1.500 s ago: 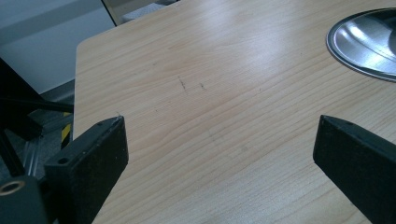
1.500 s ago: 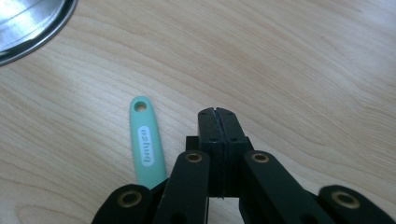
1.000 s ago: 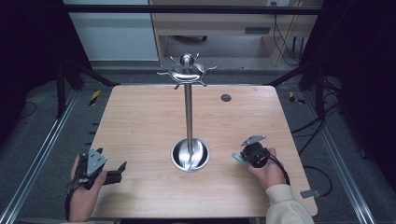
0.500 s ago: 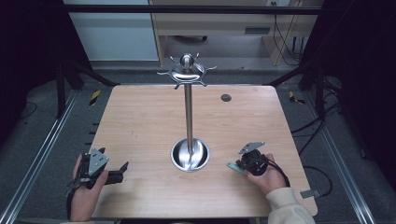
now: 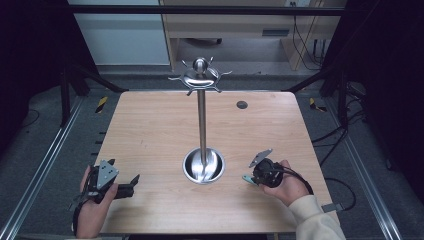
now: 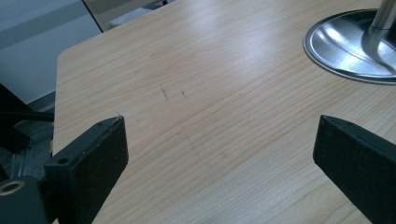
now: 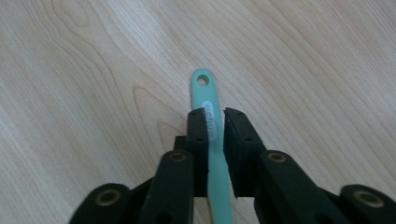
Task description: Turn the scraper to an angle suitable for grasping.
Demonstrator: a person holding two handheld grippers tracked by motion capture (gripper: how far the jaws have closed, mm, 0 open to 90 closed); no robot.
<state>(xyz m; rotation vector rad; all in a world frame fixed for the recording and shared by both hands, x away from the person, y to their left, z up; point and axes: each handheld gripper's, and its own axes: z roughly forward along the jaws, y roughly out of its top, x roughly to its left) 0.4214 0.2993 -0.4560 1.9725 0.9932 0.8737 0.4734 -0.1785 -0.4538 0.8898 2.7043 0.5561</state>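
Table (image 5: 150, 125): pale wood | right hand-held gripper (image 7: 215, 122) clamps green handle (image 7: 208, 100) | left hand-held gripper (image 6: 219, 149) agape

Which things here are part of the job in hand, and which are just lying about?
In the job:
- green handle, clamped in the right gripper, its hole end poking out
- steel hook stand, its hooks at the top
- left gripper, open, holding nothing

Lying about:
- dark round spot on the wooden table
- cables on the floor

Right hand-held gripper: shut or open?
Shut. The right hand-held gripper has its jaws clamped on the teal handle, no gap either side.
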